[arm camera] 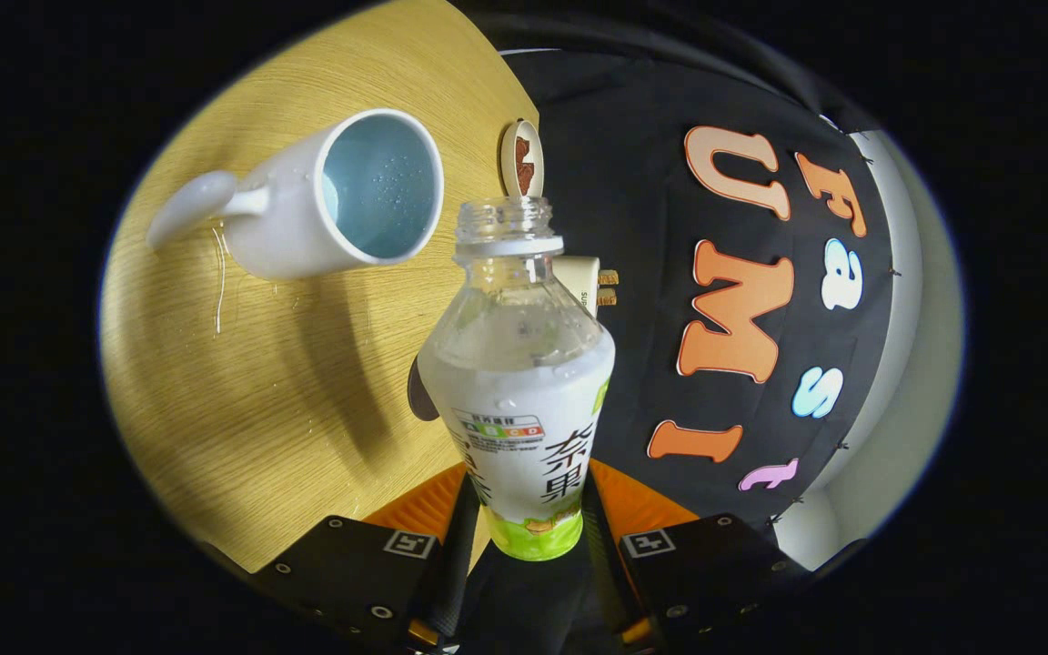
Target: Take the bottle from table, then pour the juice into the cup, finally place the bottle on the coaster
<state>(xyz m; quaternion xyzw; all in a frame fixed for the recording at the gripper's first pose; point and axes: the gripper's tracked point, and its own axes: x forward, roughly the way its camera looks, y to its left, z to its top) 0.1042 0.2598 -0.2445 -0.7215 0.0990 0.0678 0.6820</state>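
Clamping the uncapped clear plastic bottle point(517, 382), the black two-finger gripper point(524, 537) seems mid-tilt; next, its mouth must reach the white ceramic cup point(342, 196).

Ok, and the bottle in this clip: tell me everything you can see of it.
The bottle is clear plastic with a white printed sleeve that turns green at its base. Its cap is off, the threaded neck is open, and the clear upper part looks empty. It sits clamped between the two fingers of the gripper, with its mouth pointing ahead of them toward the table's far edge. The white cup stands apart from it on the wooden table.
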